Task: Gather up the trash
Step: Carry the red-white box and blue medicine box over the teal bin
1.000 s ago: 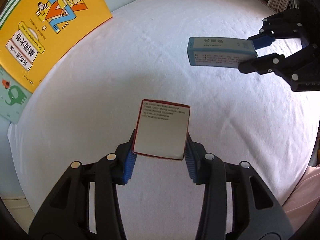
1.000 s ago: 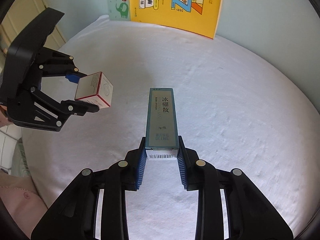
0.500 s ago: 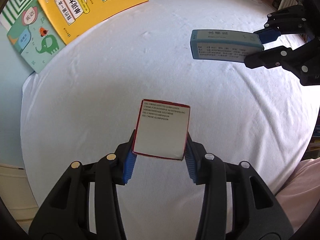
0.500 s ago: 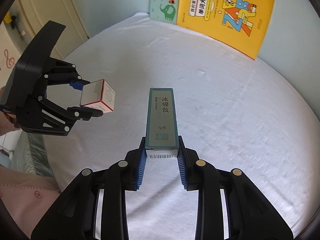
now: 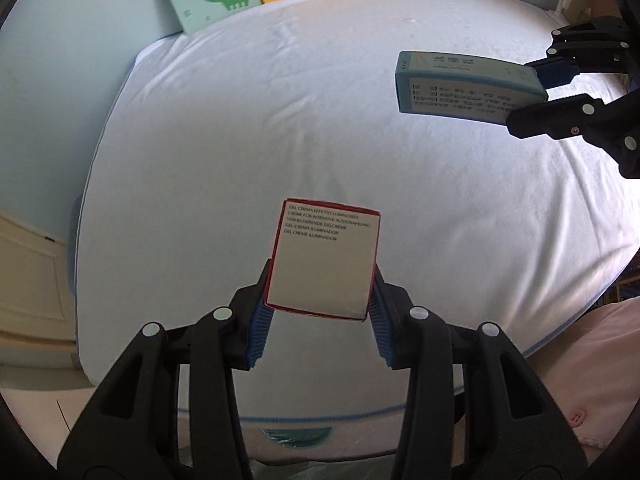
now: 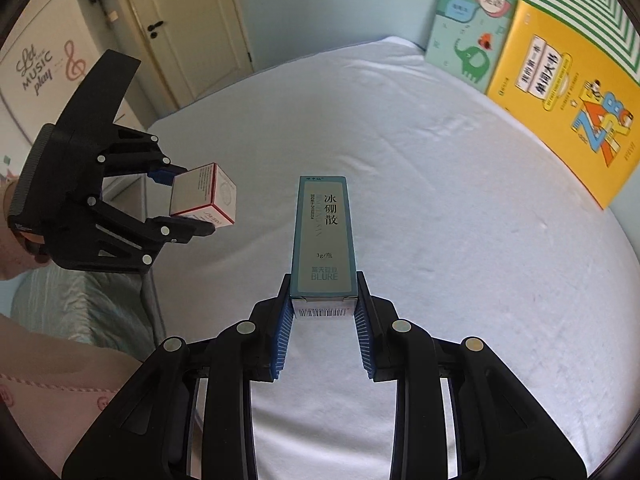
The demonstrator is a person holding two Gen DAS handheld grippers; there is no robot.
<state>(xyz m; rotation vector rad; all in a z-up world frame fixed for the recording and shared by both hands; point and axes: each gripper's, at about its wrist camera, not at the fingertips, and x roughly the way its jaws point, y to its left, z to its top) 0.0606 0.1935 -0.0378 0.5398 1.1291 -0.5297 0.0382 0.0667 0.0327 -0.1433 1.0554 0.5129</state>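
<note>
Left tongs (image 5: 320, 300): clamped on a red-edged white carton (image 5: 325, 262), lower centre of frame, above the bed (image 5: 240, 140). Right tongs (image 6: 323, 312): clamped on a long teal box (image 6: 324, 236), centre frame. Picture books (image 6: 560, 92): upper right, against the wall.

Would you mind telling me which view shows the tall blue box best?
The right wrist view: the tall blue box faces the camera, its front label readable. The left wrist view shows only its side and end, far off.
</note>
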